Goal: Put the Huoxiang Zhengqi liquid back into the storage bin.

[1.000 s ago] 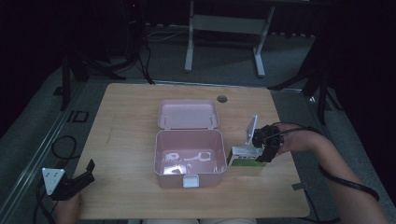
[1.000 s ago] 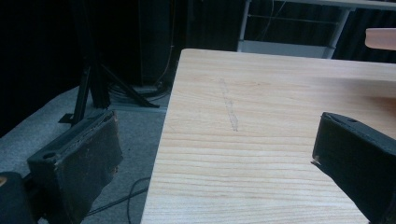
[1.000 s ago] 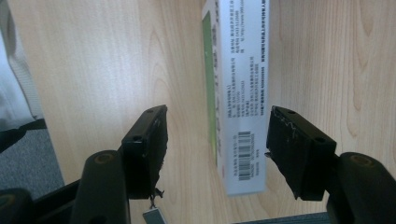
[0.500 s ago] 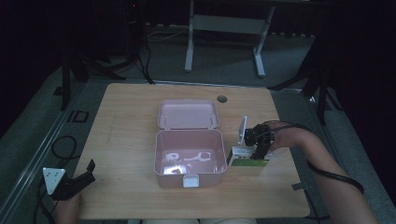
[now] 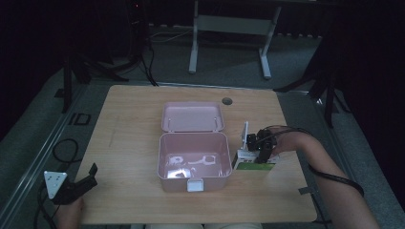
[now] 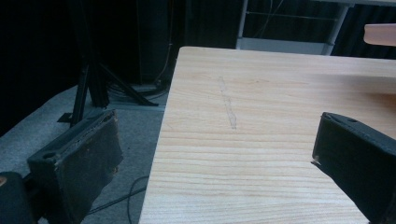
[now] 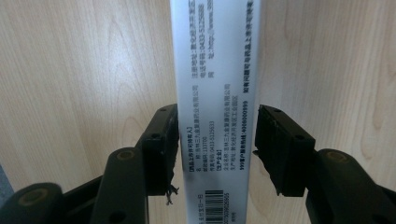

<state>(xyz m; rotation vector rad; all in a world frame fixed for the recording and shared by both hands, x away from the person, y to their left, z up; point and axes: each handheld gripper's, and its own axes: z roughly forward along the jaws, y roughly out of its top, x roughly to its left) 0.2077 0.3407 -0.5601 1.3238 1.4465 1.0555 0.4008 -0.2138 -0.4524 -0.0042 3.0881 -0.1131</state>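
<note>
Your right gripper point(image 5: 258, 151) hangs over the small white and green carton point(image 5: 254, 162), which lies on the wooden table point(image 5: 133, 109) just to the right of the pink box point(image 5: 193, 162), near its right wall. In the right gripper view the carton point(image 7: 217, 107) runs up between the two black jaws, which have just been closing around it: the left pad seems to meet the carton's edge, while a sliver of table shows between the right pad and the other edge, so you straddle it without yet pinching it. The pink box stands open in the middle of the table, its lid point(image 5: 192, 116) laid back on the far side and a few pale pieces in its bottom that are too dim to make out. That box wall is what stands closest to your right gripper on its left. A dark round hole point(image 5: 227, 101) sits in the tabletop beyond the lid. Your left gripper point(image 5: 79, 183) rests at the near left corner of the table, well apart from the box, and in the left gripper view its jaws are spread wide over bare wood point(image 6: 261, 116) with nothing between them.
</note>
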